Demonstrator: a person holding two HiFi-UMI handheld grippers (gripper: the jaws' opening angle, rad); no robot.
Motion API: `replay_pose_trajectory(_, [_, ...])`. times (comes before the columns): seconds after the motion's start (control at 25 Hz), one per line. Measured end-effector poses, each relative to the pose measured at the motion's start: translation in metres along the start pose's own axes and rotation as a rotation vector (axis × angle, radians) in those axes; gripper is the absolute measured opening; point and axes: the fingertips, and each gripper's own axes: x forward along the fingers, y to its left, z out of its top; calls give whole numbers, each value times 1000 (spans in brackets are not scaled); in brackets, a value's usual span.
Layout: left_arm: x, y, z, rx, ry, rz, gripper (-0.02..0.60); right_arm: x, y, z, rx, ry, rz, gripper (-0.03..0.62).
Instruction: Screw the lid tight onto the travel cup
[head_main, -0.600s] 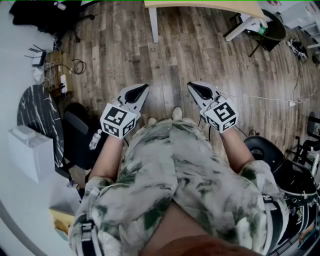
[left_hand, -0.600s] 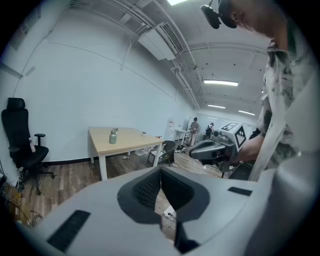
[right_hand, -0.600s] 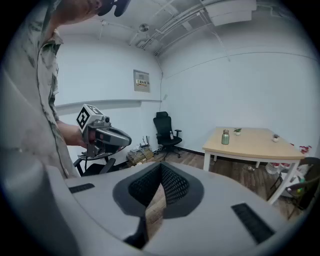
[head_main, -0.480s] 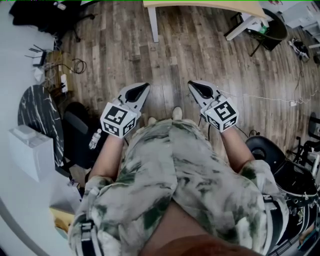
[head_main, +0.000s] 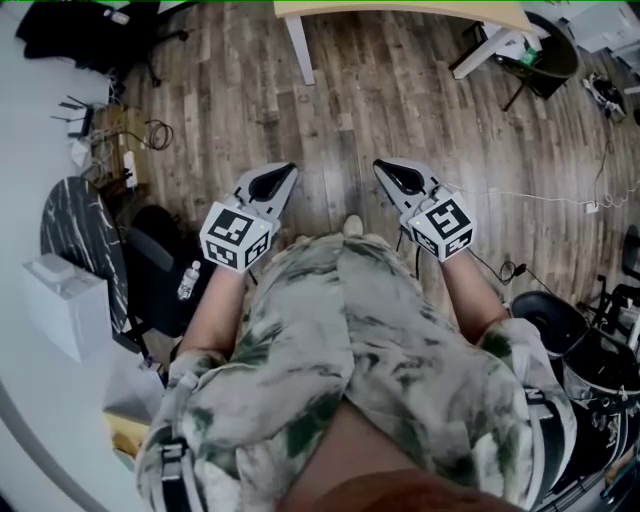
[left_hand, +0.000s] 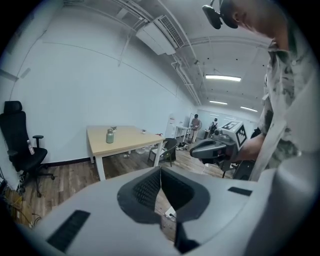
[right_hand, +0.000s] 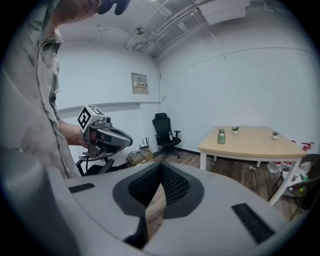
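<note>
The travel cup (left_hand: 110, 135) is standing upright on the table (left_hand: 131, 141), close to the end of the table top that is showing at left in both gripper views. It is well apart from both tools. A cap shape is sitting on top of it; whether this lid is seated or tight is too small to tell.

The left gripper (head_main: 285, 174) and the right gripper (head_main: 388, 170) are hanging side by side over the wooden floor (head_main: 350, 110), in front of the person's body. Each has its jaws pressed together with nothing between them.

Compared with half a second ago, the table edge is showing slightly more at the top of the head view, and its leg is sitting further left. The grippers are holding the same pose. This suggests the approach is under way and no work on the cup has begun.

Count:
- travel cup: one
- table: one
- grippers: two
- potted plant (right_hand: 235, 130): one
- office chair (right_hand: 164, 131): one
</note>
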Motion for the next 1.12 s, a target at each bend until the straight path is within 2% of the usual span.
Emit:
replay_pose_trajectory(0.2, [26,-4,13,17,0,36,26,-14,-29,3,-25,-22,-7,25])
replay_pose_trajectory(0.24, [30,-6,14,22,-3,43,26,-17,-34,2,-32,-27,-12,44])
replay_pose_trajectory(0.32, [38,-8,15,27,-5,56,28,-22,-44,1,-40,-36,-26,125])
replay_pose_trajectory(0.44, [52,-11,19,27,-3,78,37,-29,-62,1,-52,-53,-45,167])
replay_pose_trajectory(0.56, [67,-12,23,19,2,95,135,-32,-81,-1,-54,-59,-59,204])
replay_pose_trajectory(0.84, [91,3,32,11,7,92,144,-24,-111,-4,-21,-51,-88,206])
replay_pose_trajectory(1.12, [127,62,52,45,-2,96,150,16,-149,10,-19,-13,-120,202])
